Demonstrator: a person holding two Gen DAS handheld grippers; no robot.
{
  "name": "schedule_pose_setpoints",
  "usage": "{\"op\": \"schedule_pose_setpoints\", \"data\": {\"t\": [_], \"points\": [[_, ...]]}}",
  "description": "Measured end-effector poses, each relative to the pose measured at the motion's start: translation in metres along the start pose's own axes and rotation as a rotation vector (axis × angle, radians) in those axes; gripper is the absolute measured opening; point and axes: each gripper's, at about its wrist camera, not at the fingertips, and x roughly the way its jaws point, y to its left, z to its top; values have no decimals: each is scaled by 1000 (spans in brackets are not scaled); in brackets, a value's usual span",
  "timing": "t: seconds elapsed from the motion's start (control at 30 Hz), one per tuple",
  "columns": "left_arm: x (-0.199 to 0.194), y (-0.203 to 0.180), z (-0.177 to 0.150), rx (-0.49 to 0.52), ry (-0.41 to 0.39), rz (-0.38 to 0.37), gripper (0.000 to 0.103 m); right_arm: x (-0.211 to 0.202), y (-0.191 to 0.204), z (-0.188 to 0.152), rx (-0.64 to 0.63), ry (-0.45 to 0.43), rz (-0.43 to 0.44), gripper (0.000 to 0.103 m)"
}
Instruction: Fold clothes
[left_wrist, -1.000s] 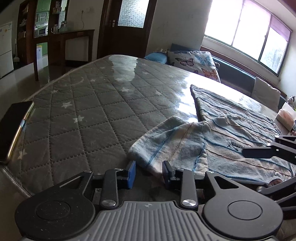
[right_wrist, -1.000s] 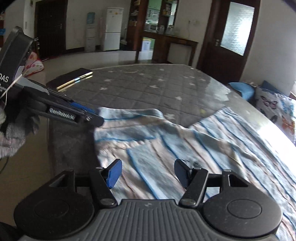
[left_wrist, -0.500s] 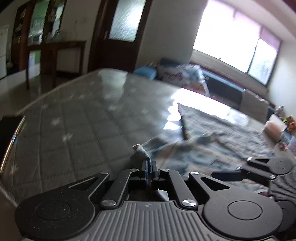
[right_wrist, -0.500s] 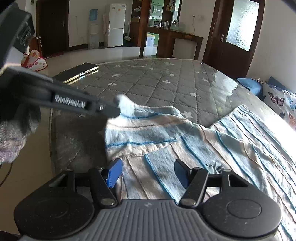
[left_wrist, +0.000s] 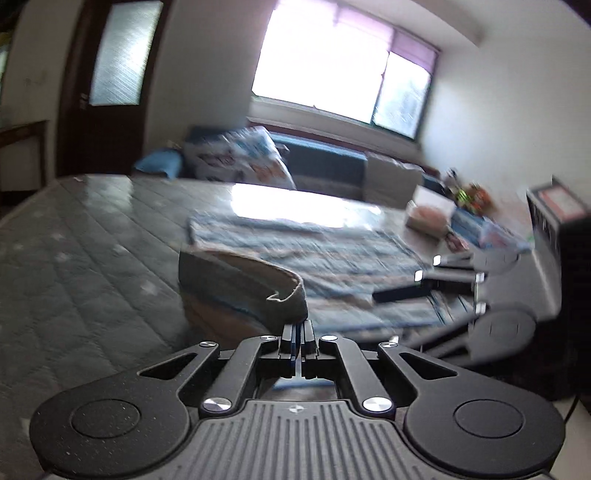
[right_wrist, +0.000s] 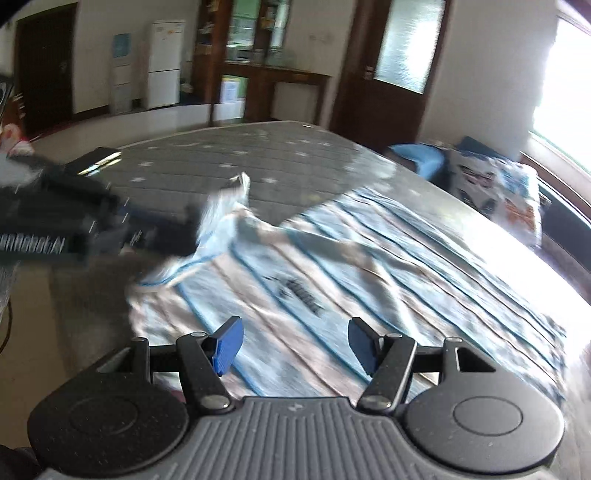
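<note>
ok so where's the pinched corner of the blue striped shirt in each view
Left wrist: the corner of the blue and beige striped shirt stands at centre, curled up just above the shut left gripper.
Right wrist: the same corner is left of centre, lifted off the grey quilted star-print mattress by the left gripper; the open right gripper is below.
Shared landmark: the butterfly-print pillow.

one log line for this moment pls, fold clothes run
step: first fold | left gripper: shut on striped garment, corner lifted | right gripper: open above garment | surface: quilted mattress
</note>
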Motion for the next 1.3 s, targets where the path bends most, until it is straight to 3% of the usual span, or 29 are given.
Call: {"op": "schedule_pose_setpoints", "data": {"t": [0.2,0.3,0.4,0.53,0.8,0.83,0.97,1.0,1.17,1.3], "points": [[16,-10,-14,39,127,-70,6,-10,-25,-20,79,19,-40,64],[7,-10,-8,66,99,-81,15,-13,-31,-25,93,22,-45,64],[3,-1,9,72,42,-31,15,-15,-33,-26,111,7,-29,64],[15,23,27,52,35,64,15,-17,-29,-24,120,-18,23,60],[66,30,19,131,142,137,13,-4,2,-18,75,5,176,27],[68,29,16,140,147,135,13,0,5,-17,72,16,188,20],[71,26,10,161,147,130,13,9,11,-20,85,47,199,12],[72,27,9,162,150,131,13,7,11,-21,95,42,198,4],[73,25,12,174,150,135,13,-14,12,-24,93,-20,168,3],[73,17,18,189,127,128,13,-9,12,-29,91,18,169,4]]}}
